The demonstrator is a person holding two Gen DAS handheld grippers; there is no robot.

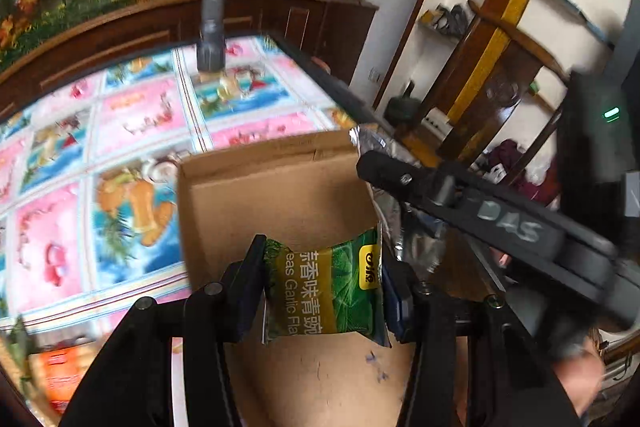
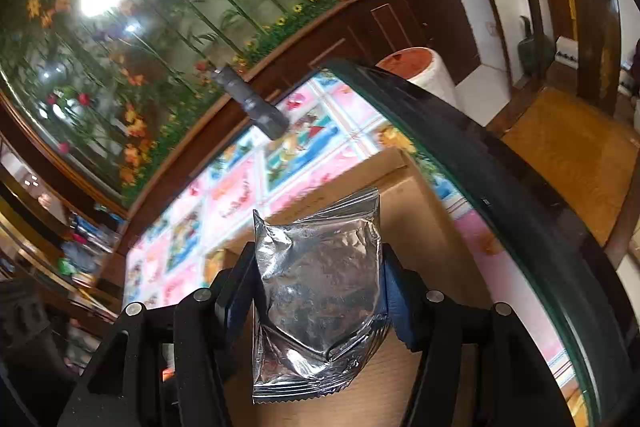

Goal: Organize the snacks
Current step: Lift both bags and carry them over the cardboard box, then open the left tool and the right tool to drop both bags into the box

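Above the open cardboard box (image 1: 280,195), toward its left side, the left gripper (image 1: 324,291) was clamped on one green pea snack packet (image 1: 326,293), held flat by its two ends, probably so it could go straight down into the box. Further right, at the box's right wall, the right gripper (image 2: 318,291) was clamped on one silver foil packet (image 2: 320,291), also over the box. So two packets were counted, one per gripper. One orange packet (image 1: 60,375) lay left of the box on the patterned table (image 1: 132,131), apparently not yet sorted.
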